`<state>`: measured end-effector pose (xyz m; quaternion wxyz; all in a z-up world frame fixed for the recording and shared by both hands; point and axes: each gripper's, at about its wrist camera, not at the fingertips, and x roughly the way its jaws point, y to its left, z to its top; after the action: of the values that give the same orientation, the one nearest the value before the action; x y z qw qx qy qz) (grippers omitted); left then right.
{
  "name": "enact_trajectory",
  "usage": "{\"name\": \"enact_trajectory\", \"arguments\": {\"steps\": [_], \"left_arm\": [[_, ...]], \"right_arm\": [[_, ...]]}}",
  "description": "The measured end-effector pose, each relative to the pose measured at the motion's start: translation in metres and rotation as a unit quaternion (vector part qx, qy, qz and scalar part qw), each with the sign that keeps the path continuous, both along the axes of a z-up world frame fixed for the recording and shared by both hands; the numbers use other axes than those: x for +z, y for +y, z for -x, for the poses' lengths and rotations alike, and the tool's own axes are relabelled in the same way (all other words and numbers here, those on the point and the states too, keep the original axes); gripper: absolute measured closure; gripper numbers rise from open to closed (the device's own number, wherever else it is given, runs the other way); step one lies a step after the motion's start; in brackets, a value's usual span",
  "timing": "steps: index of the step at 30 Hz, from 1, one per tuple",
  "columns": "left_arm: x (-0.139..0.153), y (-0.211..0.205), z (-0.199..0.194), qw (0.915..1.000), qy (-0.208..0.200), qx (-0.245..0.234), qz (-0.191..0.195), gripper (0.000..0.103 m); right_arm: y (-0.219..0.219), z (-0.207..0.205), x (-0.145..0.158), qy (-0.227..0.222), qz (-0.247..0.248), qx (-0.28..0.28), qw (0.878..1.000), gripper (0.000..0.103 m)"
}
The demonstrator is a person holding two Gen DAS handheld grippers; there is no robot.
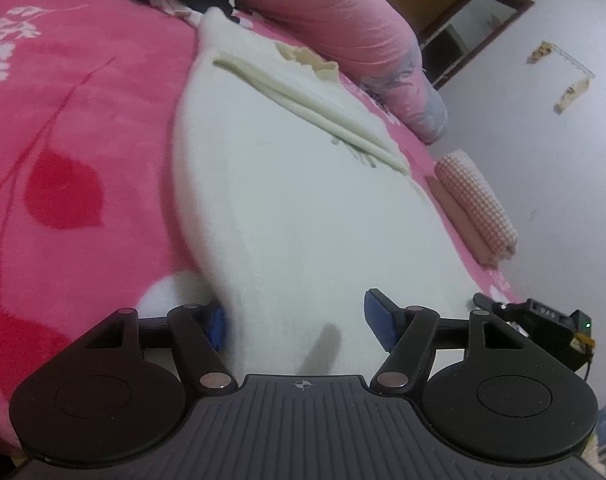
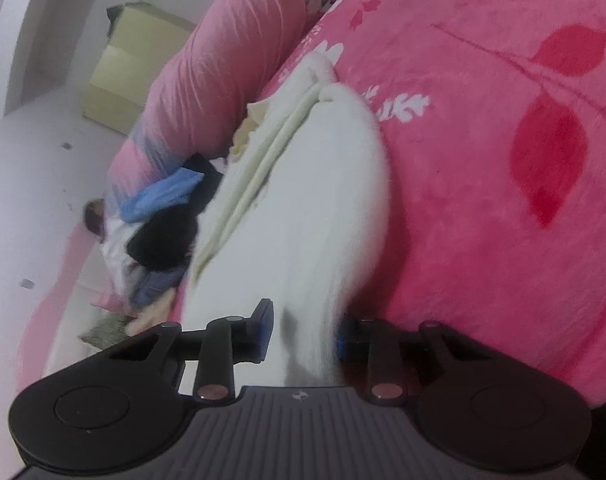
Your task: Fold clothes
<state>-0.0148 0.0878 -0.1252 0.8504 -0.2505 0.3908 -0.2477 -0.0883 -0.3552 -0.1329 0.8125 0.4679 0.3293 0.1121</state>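
A white fleecy garment lies lengthwise on the pink bed, with a cream folded strip along its far side. My left gripper is open at the garment's near end. Its left pad sits at the cloth's left edge and its right pad rests over the cloth. In the right wrist view the same garment runs away from me. My right gripper is shut on a raised ridge of that white cloth, one blue pad on each side of it.
A pink floral blanket covers the bed. A rolled pink quilt lies along the far edge, with a pile of blue and dark clothes beside it. A checked folded cloth sits at the bed's right edge, near a black housing with a green light.
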Motion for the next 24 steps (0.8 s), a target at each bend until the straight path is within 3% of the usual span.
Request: {"name": "enact_trajectory", "arguments": {"steps": [2,5,9,19,21,24], "left_arm": [[0.002,0.001,-0.001,1.0,-0.001,0.003,0.006,0.04],[0.006,0.001,-0.002,0.9997,-0.01,-0.003,0.023,0.045],[-0.001,-0.01,-0.011,0.9999,0.005,-0.008,-0.011,0.046],[0.002,-0.023,-0.009,0.9996,-0.006,-0.012,-0.026,0.025],[0.004,-0.025,-0.009,0.9994,0.0,-0.01,-0.033,0.025],[0.005,-0.025,-0.009,0.9992,0.014,0.015,-0.035,0.035]], "right_arm": [[0.0,-0.001,-0.004,-0.009,-0.024,0.005,1.0,0.074],[0.006,-0.009,-0.007,-0.005,-0.017,0.015,1.0,0.075],[0.015,-0.02,-0.008,0.002,0.006,0.026,1.0,0.077],[0.016,-0.025,-0.011,0.009,0.006,0.031,0.999,0.075],[0.019,-0.024,-0.01,0.005,0.02,0.029,0.999,0.077],[0.023,-0.021,-0.007,-0.003,0.044,0.031,0.999,0.082]]}}
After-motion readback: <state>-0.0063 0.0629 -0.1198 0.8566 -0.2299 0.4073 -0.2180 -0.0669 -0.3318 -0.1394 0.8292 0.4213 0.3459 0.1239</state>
